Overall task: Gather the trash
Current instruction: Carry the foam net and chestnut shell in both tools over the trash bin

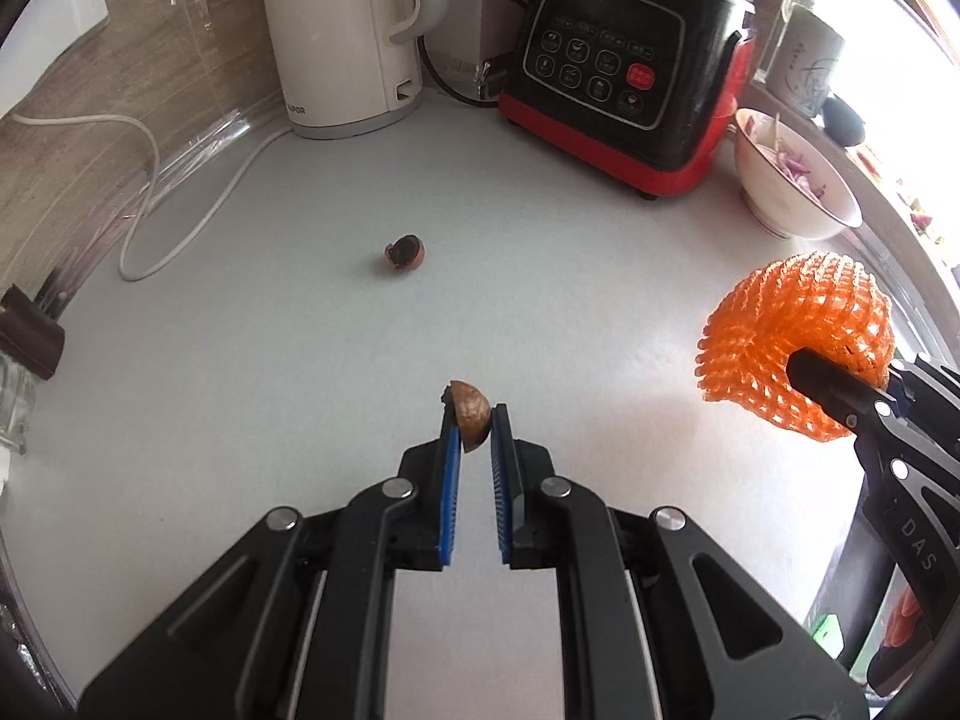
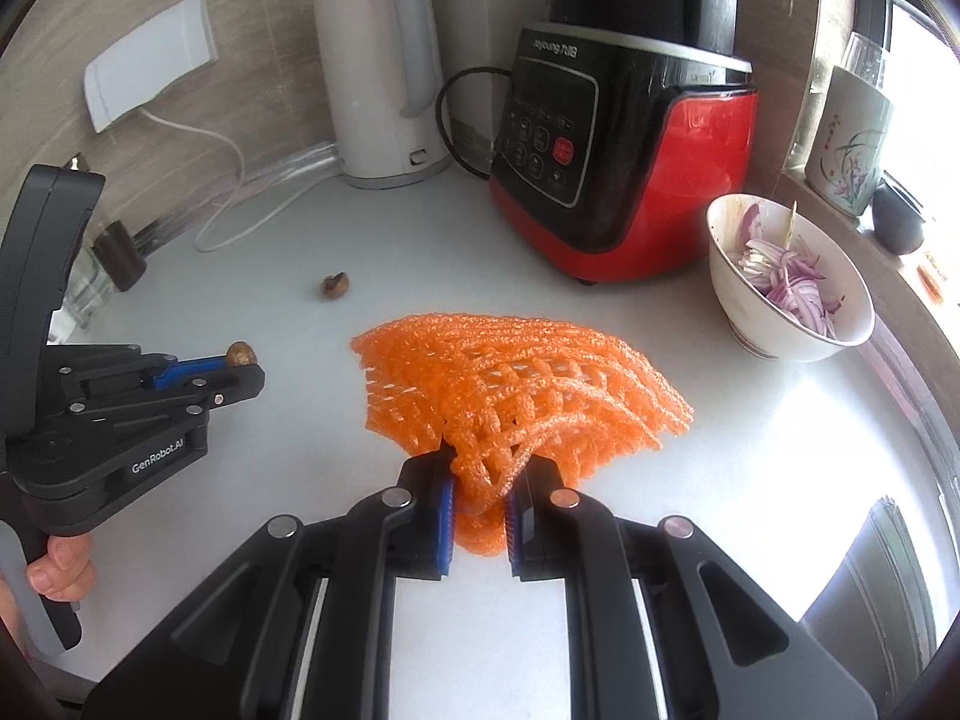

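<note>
1. Holding a nutshell half (image 1: 470, 420), the left gripper (image 1: 474, 420) jaws are clenched on it above the bench (image 1: 300, 420).
2. Right gripper (image 2: 480, 492) jaws grasp the orange foam net (image 2: 516, 384).
3. Left to collect: another shell piece (image 1: 405, 254), lying on the bench.

Counter (image 1: 336, 360): smooth, matt, pale grey. Wall (image 2: 54, 138): wood-grain finish, low sheen. Kettle (image 1: 342, 30): smooth cream plastic, satin. Blender (image 1: 624, 72): glossy black panel over glossy red plastic base. Bowl (image 2: 744, 294): glazed white ceramic, shiny. Cup (image 2: 849, 144): glazed ceramic, painted. Net (image 2: 516, 384): orange foam mesh, rough, matt, open weave. Held shell (image 1: 471, 420): brown, hard, slightly glossy outside. Loose shell (image 1: 405, 252): same brown, dark inside. Left gripper (image 1: 474, 420): matt black plastic links, brushed metal pins, ribbed blue rubbery pads. Right gripper (image 2: 480, 504): same make and finish. Cord (image 1: 180, 192): smooth white plastic sheath.
</note>
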The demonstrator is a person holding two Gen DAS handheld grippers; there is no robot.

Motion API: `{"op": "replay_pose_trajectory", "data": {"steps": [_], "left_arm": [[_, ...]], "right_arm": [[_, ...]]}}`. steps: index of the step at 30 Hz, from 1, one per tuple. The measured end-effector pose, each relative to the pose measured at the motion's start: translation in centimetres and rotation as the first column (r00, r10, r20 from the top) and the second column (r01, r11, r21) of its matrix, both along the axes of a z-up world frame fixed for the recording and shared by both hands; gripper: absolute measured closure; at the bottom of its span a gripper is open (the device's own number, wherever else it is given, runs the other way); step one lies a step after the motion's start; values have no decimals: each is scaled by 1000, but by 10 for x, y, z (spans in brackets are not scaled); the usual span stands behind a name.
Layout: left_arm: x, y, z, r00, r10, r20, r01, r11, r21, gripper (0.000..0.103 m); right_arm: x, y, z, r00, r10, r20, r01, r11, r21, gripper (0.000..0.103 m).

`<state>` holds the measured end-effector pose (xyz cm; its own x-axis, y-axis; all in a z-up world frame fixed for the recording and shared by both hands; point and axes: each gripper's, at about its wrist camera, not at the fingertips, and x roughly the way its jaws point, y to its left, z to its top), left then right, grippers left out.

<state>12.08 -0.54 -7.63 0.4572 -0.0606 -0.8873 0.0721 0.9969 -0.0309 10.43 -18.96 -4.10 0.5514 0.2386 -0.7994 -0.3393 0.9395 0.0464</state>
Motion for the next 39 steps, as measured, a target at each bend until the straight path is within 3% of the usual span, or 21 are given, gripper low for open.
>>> {"op": "replay_pose_trajectory", "data": {"steps": [15, 29, 39], "left_arm": [[-125, -7, 34, 998, -64, -1, 64, 997, 31, 93], [-215, -6, 3, 988, -99, -116, 103, 994, 34, 93], [-251, 0, -15, 983, -88, -161, 94, 995, 33, 93]], "right_arm": [[-131, 7, 32, 995, 99, -14, -99, 995, -13, 90], [-231, 14, 17, 977, 158, -140, -162, 987, -14, 89], [-284, 24, -10, 937, 233, -258, -239, 971, 9, 89]]}}
